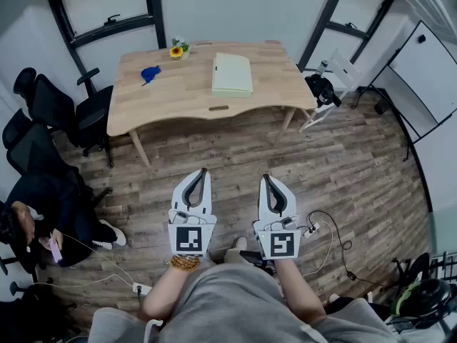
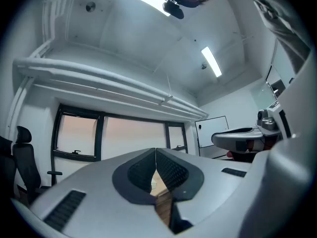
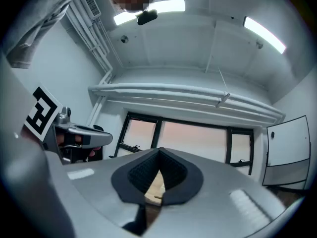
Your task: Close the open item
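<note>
1. Wood-plank flooring fills the room; a wooden table point(image 1: 178, 98) stands at its far side.
2. A pale green, book-like item point(image 1: 232, 75) lies flat on the table's right half. Whether its cover is open cannot be told from here.
3. Left of it, well apart, sits a blue object point(image 1: 150, 73); a sunflower point(image 1: 176, 51) is at the far edge.
4. Black chairs point(image 1: 57, 109) crowd the table's left end, and a seated person point(image 1: 39, 209) is nearer, at the far left.
5. A white chair point(image 1: 341, 73) stands right of the table.
6. The left gripper point(image 1: 203, 171) hangs over the near floor, well short of the table – jaws clenched together, nothing between them.
7. The right gripper point(image 1: 266, 178) is just beside it – also clenched and empty, pointing toward the table.
</note>
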`<state>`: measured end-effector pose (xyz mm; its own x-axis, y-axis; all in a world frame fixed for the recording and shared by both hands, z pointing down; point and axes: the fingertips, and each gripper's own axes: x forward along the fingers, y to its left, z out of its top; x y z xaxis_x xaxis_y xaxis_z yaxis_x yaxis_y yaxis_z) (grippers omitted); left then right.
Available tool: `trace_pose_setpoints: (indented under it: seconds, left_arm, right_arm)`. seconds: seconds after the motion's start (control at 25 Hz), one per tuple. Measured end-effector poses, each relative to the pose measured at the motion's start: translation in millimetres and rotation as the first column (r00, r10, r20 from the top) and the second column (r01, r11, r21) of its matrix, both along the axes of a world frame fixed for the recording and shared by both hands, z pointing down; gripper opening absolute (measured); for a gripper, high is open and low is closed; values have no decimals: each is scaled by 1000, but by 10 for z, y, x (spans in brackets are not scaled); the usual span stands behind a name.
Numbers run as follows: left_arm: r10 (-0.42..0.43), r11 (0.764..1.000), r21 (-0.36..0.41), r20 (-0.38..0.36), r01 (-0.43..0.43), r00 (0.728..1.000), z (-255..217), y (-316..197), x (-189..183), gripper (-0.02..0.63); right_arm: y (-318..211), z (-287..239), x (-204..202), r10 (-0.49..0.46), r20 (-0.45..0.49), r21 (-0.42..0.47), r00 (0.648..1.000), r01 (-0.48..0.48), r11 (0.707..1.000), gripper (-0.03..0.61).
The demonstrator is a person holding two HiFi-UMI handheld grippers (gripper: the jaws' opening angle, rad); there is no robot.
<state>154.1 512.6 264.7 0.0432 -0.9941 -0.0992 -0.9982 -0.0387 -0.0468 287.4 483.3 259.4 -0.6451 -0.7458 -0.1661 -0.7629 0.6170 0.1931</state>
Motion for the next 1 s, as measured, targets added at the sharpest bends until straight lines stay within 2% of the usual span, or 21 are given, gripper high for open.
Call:
trace_pose_setpoints:
  seconds: [0.16, 0.36, 0.48, 0.6, 0.76, 1.0]
  left_arm:
    - [14, 999, -29, -20, -15, 1000, 97, 111, -149, 9]
    - [34, 999, -39, -32, -36, 999, 197, 62, -307, 9]
    - [39, 998, -49, -35, -41, 999, 294, -1, -351, 9]
    - [30, 997, -65, -31, -32, 999, 363, -129, -465, 9]
    - [31, 993, -111, -21, -33, 999, 486, -398, -594, 9]
    - [49, 990, -135, 23, -45, 999, 573, -1027, -783, 9]
  right_arm:
    - [120, -18, -104, 20, 34, -5, 999, -20, 1000, -2]
    - [79, 79, -208, 41, -42, 8, 998, -40, 999, -2]
    - [-36, 136, -225, 36, -29, -7, 999, -36, 999, -2]
    - [-272, 303, -284, 13, -12, -77, 1000, -14, 997, -2]
    - [-687, 435, -379, 13, -11, -83, 1000, -14, 996, -2]
    - [-1505, 575, -462, 17, 5, -111, 1000, -16, 994, -2]
